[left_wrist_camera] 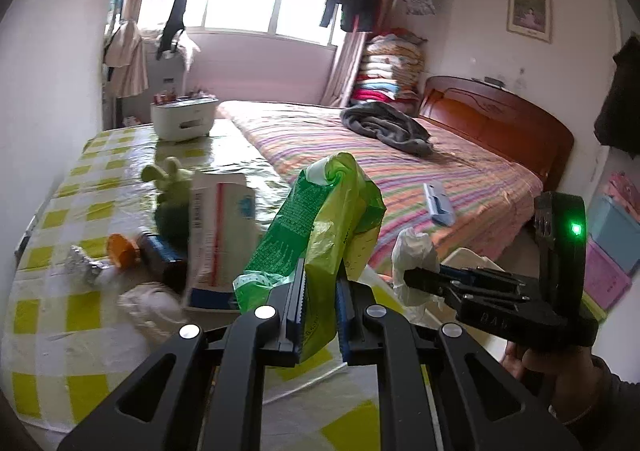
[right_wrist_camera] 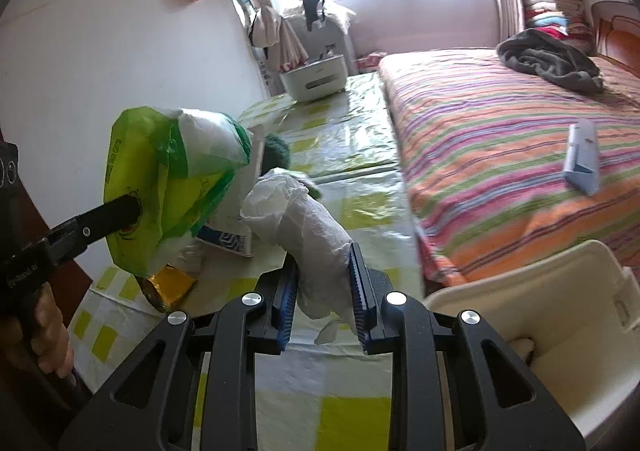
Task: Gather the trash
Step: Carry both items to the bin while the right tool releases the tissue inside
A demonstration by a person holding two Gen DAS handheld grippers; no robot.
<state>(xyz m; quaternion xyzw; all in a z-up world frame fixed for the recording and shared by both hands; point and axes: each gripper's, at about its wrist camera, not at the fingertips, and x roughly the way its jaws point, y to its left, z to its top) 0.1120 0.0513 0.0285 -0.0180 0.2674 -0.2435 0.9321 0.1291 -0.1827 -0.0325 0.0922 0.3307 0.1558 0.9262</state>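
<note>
A: While both hands hover over the checked table (left_wrist_camera: 60,315), L gripper (left_wrist_camera: 320,287) has its fingers clamped on a green plastic wrapper (left_wrist_camera: 320,211); R gripper (right_wrist_camera: 324,283) pinches a crumpled white tissue (right_wrist_camera: 308,223).

B: Step?

A: Carry phase, prob. Next: swing both over the white bin (right_wrist_camera: 592,291) beside the bed (right_wrist_camera: 500,139), then let go. More litter waits on the table.

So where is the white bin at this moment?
The white bin is at the lower right of the right wrist view, beside the striped bed, just right of the right claw.
</note>
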